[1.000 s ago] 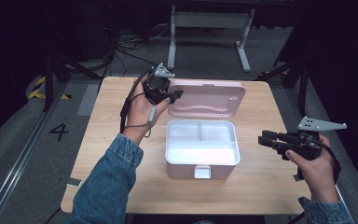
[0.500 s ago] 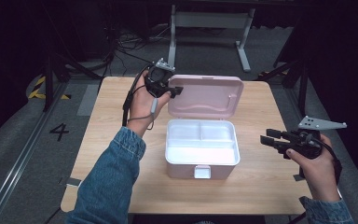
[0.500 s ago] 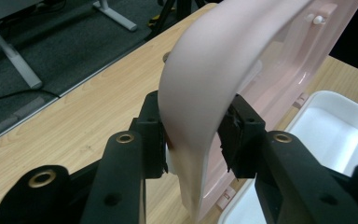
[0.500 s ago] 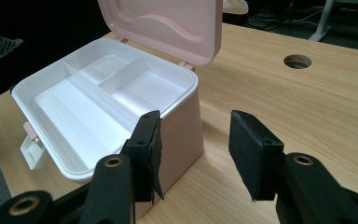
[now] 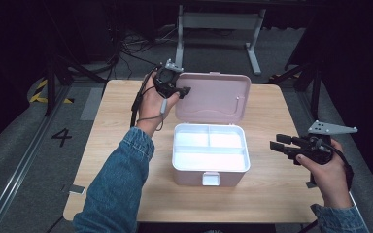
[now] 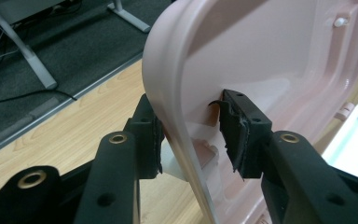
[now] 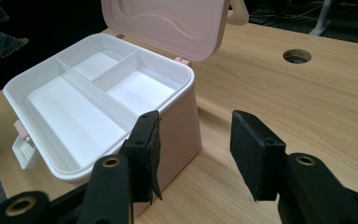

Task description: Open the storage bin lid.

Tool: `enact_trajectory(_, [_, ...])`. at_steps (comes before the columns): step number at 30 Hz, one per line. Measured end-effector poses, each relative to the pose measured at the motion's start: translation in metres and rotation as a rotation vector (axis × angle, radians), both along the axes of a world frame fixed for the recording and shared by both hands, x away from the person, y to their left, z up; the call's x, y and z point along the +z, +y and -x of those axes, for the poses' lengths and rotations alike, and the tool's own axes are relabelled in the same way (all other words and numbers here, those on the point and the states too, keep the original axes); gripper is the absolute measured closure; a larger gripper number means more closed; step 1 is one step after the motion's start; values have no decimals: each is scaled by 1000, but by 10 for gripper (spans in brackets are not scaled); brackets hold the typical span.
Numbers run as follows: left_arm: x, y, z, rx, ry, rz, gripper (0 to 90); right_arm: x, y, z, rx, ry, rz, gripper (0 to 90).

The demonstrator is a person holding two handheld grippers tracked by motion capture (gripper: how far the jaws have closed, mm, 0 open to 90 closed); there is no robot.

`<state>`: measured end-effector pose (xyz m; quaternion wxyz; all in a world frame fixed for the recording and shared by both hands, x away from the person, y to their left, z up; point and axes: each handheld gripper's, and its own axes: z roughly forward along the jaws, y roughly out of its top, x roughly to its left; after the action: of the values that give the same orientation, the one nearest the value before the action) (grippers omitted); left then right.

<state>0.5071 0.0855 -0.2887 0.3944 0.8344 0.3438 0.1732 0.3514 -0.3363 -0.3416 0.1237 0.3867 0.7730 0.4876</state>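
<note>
A pink box (image 5: 211,172) with a white divided inside stands mid-table, its lid (image 5: 213,97) swung open and leaning back. My left gripper (image 5: 183,91) is at the lid's left edge. In the left gripper view the lid (image 6: 279,56) rim runs between the jaws of that gripper (image 6: 193,135); they have just been opening and the right pad (image 6: 237,135) stands off the lid. My right gripper (image 5: 276,141) hovers right of the box, open with nothing between its fingers, its jaws having just widened. In the right gripper view it (image 7: 196,144) faces the box (image 7: 177,130) corner.
The wooden table (image 5: 116,126) has bare room left and right of the box. A round cable hole (image 7: 297,56) lies behind the box's right side. A metal desk frame (image 5: 218,19) stands on the floor beyond the table's far edge.
The lid has swung further back with my left gripper at its edge, and that hand has moved away with it. My right gripper's jaws have spread wider; that hand has stayed put.
</note>
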Motion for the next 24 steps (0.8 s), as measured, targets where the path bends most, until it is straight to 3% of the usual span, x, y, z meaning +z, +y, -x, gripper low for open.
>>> enact_trajectory(5, [-5, 3, -9, 13, 31, 34, 630, -2, 0, -1, -6, 7, 7, 540])
enact_trajectory(8, [-7, 6, -14, 40, 42, 9, 687, -5, -1, -1, -8, 17, 13, 540])
enact_trajectory(11, [-10, 9, -20, 49, 56, 16, 732, -7, -2, 0, -12, 23, 15, 540])
enact_trajectory(16, [-16, 7, -27, 70, 89, 16, 731, -8, -3, -1, -16, 29, 14, 540])
enact_trajectory(24, [-27, 6, -37, 95, 106, 9, 721, -13, -3, -4, -14, 42, 17, 539])
